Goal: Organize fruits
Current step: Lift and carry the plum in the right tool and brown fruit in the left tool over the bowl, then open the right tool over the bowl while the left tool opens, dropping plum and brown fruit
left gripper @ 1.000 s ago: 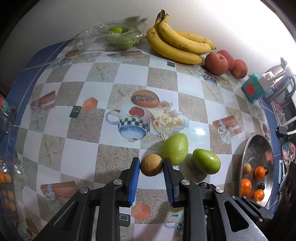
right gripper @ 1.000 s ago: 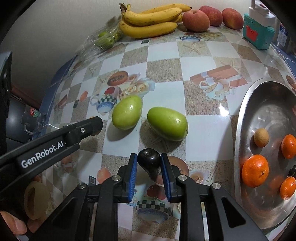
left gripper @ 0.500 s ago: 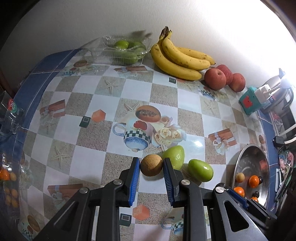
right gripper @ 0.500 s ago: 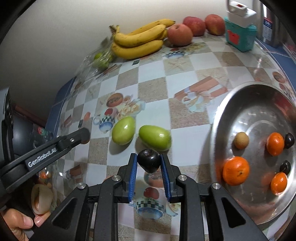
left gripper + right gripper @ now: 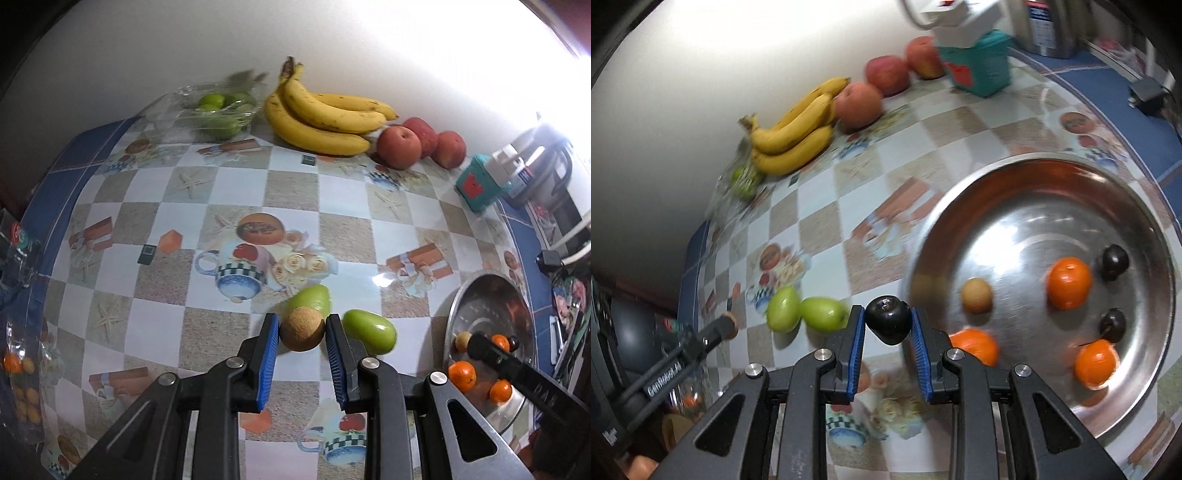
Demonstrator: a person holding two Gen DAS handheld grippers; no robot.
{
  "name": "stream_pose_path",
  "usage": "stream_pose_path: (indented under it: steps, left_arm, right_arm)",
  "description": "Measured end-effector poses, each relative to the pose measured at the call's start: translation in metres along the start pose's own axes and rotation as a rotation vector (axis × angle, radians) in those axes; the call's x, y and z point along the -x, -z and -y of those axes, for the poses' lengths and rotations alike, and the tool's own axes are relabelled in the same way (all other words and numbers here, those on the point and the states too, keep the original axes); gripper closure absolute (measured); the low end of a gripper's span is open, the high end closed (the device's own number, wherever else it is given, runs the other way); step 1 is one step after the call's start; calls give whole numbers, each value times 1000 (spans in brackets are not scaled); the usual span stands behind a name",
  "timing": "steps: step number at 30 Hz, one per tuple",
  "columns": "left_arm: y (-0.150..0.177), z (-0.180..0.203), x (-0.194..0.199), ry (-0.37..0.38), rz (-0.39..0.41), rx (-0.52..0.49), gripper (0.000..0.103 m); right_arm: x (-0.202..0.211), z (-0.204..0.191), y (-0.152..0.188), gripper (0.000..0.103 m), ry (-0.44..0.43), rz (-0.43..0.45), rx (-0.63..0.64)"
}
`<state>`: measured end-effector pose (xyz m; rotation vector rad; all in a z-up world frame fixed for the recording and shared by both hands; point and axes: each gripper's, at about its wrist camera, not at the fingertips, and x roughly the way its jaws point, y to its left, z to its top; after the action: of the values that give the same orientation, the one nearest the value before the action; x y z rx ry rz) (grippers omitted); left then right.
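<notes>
Two small fruits sat pinched between blue pads: a tan round fruit (image 5: 302, 329) in the left gripper (image 5: 302, 334) above the checked tablecloth (image 5: 343, 206), a dark plum (image 5: 888, 319) in the right gripper (image 5: 888, 325) beside the steel bowl's (image 5: 1052, 173) near rim.

Tablecloth (image 5: 343, 206): glossy printed vinyl, smooth, checker pattern w/ glare patches. Metal bowl (image 5: 1027, 206) at right edge: polished steel, mirror-like, reflects the oranges (image 5: 1069, 283). Orange skin looks matt, faintly dimpled. Brown round fruit (image 5: 302, 329): matt, rough, sandy skin. Dark fruit (image 5: 888, 319): smooth, glossy, near black. Green fruits (image 5: 369, 331): waxy, shiny skin. Bananas (image 5: 325, 114) at far edge: smooth, matt, w/ brown specks. Apples (image 5: 399, 147): smooth, dull sheen. Clear container (image 5: 218, 110) at far edge: thin transparent plastic, crinkled. Gripper pads (image 5: 268, 365): blue, ribbed; arms matt black plastic w/ bright metal rivets.
</notes>
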<state>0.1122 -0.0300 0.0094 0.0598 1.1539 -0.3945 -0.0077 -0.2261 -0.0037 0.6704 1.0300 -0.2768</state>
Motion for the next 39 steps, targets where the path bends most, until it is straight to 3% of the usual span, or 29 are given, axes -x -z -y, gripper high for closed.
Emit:
stream_pose_path:
  steps: [17, 24, 39]
  left_arm:
    - [31, 100, -13, 91, -38, -263, 75]
    - [42, 128, -24, 153, -42, -309, 75]
    - [49, 153, -43, 174, -9, -380, 75]
  right_arm:
    - [18, 56, -12, 76, 55, 48, -148]
    - [20, 67, -15, 76, 43, 62, -177]
    - [9, 65, -12, 76, 21, 27, -165]
